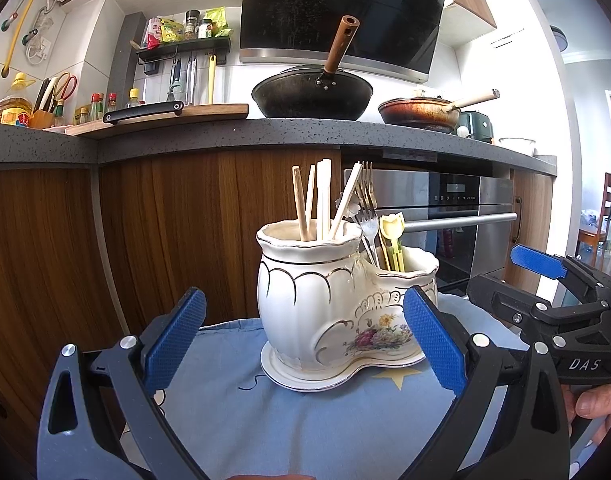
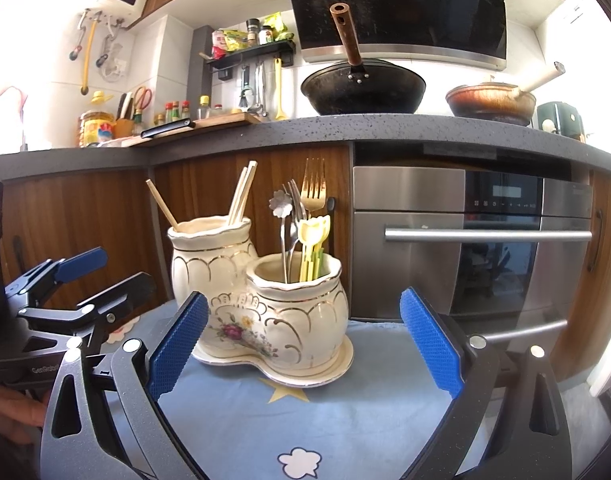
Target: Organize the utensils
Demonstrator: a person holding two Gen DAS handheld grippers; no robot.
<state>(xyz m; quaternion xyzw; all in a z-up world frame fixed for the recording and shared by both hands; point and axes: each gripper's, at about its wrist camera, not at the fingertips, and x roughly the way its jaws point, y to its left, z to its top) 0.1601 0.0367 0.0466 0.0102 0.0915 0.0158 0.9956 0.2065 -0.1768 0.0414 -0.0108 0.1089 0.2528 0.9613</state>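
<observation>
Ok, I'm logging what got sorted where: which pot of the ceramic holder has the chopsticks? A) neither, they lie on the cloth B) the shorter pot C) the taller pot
C: the chopsticks stand in the taller pot; forks fill the shorter pot.

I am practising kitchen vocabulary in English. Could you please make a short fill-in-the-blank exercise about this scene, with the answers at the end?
1. The chopsticks stand in the ____ pot of the ceramic holder.
2. The gold fork stands with its tines pointing ____.
3. The holder rests on a ____ cloth.
4. Both the left gripper and the right gripper are ____ and hold nothing.

Answers: taller; up; blue; open
</observation>
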